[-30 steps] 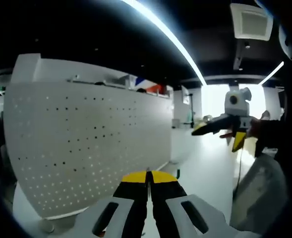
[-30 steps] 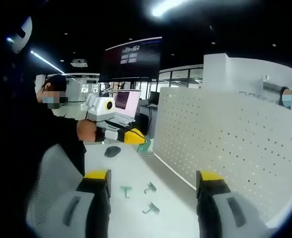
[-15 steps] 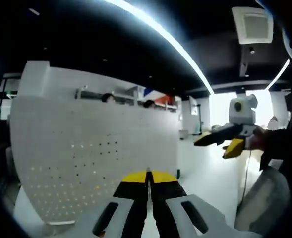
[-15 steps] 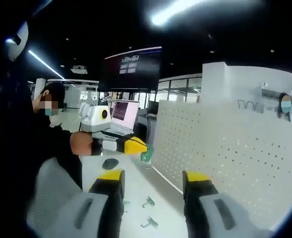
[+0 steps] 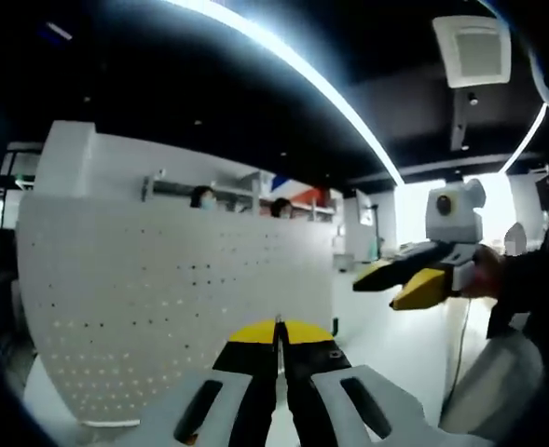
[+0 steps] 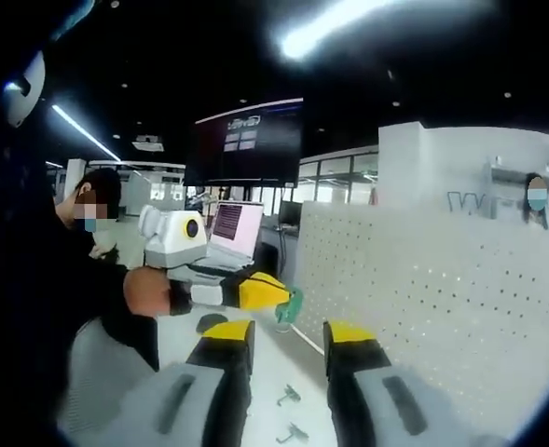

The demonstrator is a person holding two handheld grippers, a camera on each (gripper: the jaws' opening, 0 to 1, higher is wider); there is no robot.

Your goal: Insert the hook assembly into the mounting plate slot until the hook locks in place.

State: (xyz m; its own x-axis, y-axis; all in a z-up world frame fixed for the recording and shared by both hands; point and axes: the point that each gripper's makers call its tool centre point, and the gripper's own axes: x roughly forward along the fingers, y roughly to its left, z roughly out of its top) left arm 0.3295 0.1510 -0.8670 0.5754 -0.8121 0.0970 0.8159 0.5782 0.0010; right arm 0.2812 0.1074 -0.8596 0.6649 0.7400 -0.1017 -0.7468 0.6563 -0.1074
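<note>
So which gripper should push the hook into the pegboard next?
Left, probably. The left gripper is shut on a green hook right by the pegboard. The right gripper is open and empty.

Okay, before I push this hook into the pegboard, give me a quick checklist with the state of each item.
1. Hook held: ok. In the right gripper view the left gripper is shut on a green hook.
2. Hook near the board: ok. It sits close to the edge of the white pegboard, though I cannot tell whether it touches.
3. Hook lined up with a hole: cannot tell, too small to read.
4. Right gripper free: ok, jaws apart, nothing between them.
5. Spare hooks in sight: ok, two lie on the table.
6. Hook locked: not ok, not yet inserted.
</note>
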